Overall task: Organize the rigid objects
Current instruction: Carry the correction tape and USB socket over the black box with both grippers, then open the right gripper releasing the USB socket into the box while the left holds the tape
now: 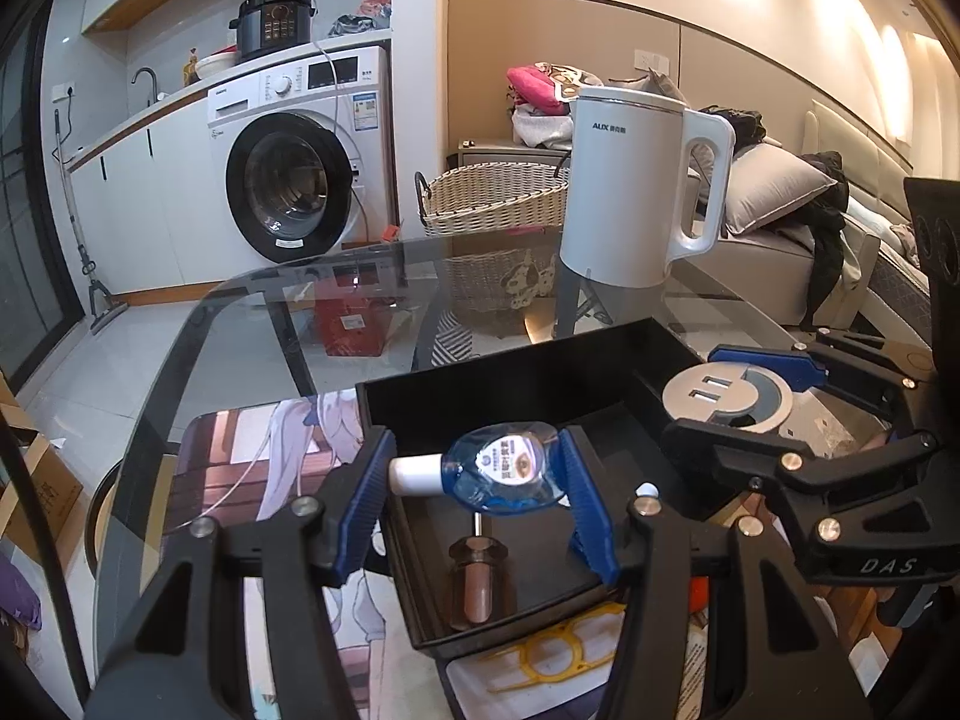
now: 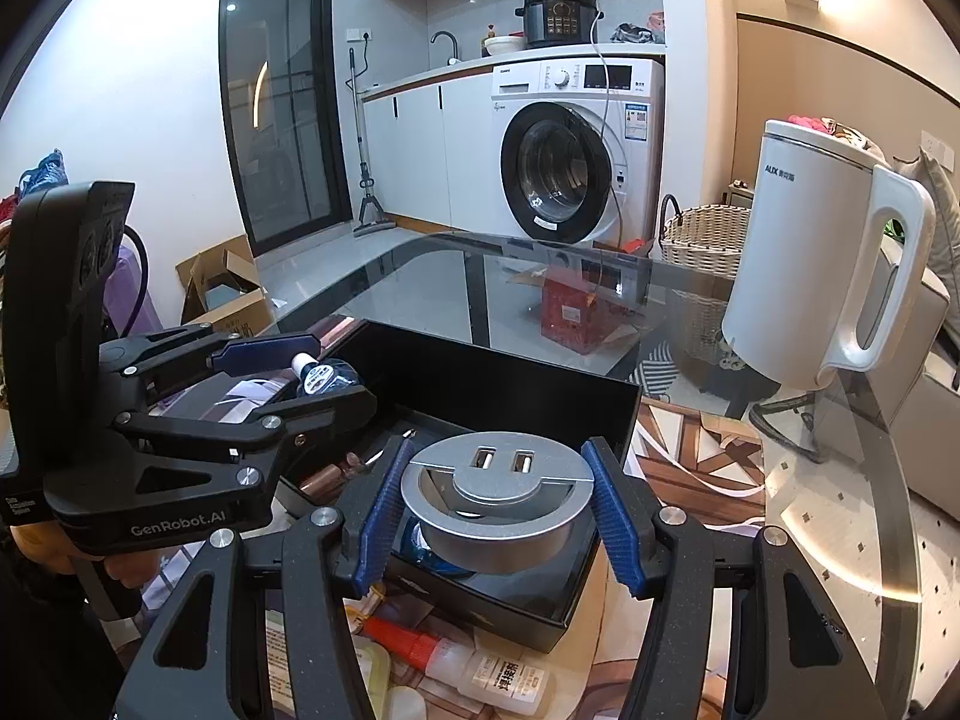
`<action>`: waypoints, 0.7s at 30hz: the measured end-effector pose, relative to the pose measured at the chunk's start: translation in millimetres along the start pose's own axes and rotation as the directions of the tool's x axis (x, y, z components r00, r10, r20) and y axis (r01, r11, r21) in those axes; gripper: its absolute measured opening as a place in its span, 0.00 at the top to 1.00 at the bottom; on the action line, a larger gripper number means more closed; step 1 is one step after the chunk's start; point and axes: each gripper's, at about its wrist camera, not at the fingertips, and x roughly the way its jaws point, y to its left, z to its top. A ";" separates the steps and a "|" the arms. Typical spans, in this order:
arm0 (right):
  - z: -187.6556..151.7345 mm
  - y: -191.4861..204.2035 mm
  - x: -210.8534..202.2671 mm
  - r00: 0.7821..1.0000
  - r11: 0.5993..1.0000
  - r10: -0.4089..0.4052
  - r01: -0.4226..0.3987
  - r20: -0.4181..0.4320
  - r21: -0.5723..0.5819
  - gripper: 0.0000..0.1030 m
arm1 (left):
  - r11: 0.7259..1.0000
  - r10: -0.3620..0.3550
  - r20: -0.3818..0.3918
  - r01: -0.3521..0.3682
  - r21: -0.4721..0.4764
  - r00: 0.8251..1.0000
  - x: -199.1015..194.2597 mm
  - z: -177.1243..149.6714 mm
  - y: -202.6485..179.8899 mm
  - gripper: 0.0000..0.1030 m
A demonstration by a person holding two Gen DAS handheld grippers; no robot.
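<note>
My left gripper [image 1: 474,474] is shut on a small blue bottle [image 1: 504,471] with a white cap, held over the black box [image 1: 492,384]. A brown-handled tool [image 1: 478,585] lies in the box below it. My right gripper [image 2: 495,495] is shut on a round silver USB socket [image 2: 495,501], held over the right end of the same box [image 2: 540,375]. The right gripper [image 1: 774,393] with the socket [image 1: 720,396] shows at the right of the left wrist view. The left gripper with the bottle [image 2: 327,375] shows at the left of the right wrist view.
A white AUX kettle [image 1: 636,192] stands on the glass table [image 1: 270,312] behind the box. A printed mat [image 1: 252,462] lies under the box. A small white bottle [image 2: 492,672] and other items lie near the box's front. A wicker basket [image 1: 492,198] and washing machine [image 1: 294,162] stand beyond.
</note>
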 end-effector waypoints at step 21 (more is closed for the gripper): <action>3.8 -3.8 19.9 1.000 1.000 -0.005 0.005 -0.026 0.004 0.43 | 0.999 -0.039 -0.009 0.039 0.022 0.999 10.1 -6.1 -3.8 0.46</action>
